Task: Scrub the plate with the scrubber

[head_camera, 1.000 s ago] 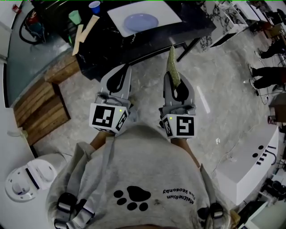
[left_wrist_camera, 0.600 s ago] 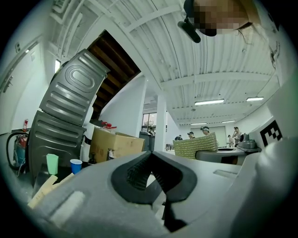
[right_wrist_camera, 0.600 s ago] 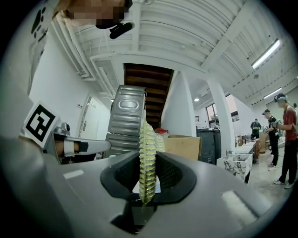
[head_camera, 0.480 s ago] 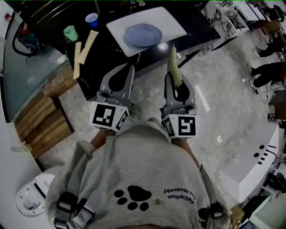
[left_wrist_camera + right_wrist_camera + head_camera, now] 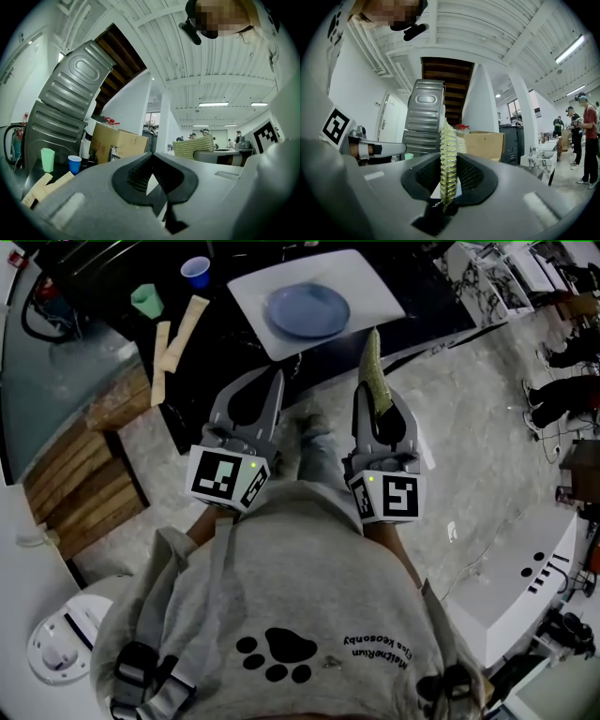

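Note:
A blue plate (image 5: 307, 309) lies on a white mat (image 5: 375, 285) on the black table (image 5: 234, 343). My right gripper (image 5: 378, 393) is shut on a flat green-yellow scrubber (image 5: 376, 373), which sticks out edge-on toward the table's near edge; in the right gripper view the scrubber (image 5: 448, 164) stands upright between the jaws. My left gripper (image 5: 276, 381) is shut with nothing in it, its tip at the table's near edge; the left gripper view shows its jaws (image 5: 151, 159) meeting. Both grippers sit short of the plate.
A green cup (image 5: 147, 300), a blue cup (image 5: 197, 271) and two pale wooden sticks (image 5: 175, 330) lie on the table's left part. Wooden planks (image 5: 80, 484) lie on the floor at left. A white counter (image 5: 525, 568) stands at right; people stand far right.
Both grippers have advanced toward the table; the plate and mat now sit nearer in the head view. The scrubber stays gripped.

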A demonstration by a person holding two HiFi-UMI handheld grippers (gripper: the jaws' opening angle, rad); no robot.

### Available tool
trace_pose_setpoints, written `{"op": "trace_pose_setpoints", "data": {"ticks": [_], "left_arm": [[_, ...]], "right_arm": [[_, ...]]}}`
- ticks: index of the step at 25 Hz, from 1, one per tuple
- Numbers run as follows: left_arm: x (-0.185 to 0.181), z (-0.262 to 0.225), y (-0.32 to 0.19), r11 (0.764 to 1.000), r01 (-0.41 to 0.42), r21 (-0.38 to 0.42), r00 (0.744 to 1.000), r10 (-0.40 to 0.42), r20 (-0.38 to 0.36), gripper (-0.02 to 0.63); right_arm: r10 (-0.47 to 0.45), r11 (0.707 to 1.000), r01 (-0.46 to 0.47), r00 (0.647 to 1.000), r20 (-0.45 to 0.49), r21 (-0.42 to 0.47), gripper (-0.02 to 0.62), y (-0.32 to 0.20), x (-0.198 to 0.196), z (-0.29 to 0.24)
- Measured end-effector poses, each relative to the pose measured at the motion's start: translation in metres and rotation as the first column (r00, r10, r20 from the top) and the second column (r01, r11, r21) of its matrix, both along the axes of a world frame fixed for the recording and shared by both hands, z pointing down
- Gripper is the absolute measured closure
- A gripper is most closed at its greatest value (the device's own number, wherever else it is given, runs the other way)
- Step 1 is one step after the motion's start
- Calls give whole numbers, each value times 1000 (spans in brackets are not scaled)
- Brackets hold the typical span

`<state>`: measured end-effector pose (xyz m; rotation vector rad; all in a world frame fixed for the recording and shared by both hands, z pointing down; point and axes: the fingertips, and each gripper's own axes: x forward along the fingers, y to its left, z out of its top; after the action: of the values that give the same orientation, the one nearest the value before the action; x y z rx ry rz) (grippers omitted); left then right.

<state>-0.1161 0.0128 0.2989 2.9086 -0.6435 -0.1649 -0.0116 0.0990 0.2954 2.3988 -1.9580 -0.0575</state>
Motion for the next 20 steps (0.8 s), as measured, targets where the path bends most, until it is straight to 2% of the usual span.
{"op": "trace_pose_setpoints", "data": {"ticks": [4, 12, 15, 20], "left_arm": [[14, 7, -16, 1000, 25, -14, 1000, -25, 7, 606], [58, 10, -77, 988, 151, -31, 988, -150, 19, 606], [74, 11, -96, 976, 212, -46, 977, -211, 34, 606], [95, 18, -121, 945, 321, -68, 946, -316, 69, 606]], "right_arm": [[-39, 999, 39, 999, 2, 0, 520, -25, 17, 3], [-183, 983, 183, 983, 10, -12, 520, -103, 67, 9], [-263, 964, 263, 965, 5, -37, 520, -135, 84, 13], [-400, 914, 398, 916, -14, -76, 520, -178, 100, 21]]}}
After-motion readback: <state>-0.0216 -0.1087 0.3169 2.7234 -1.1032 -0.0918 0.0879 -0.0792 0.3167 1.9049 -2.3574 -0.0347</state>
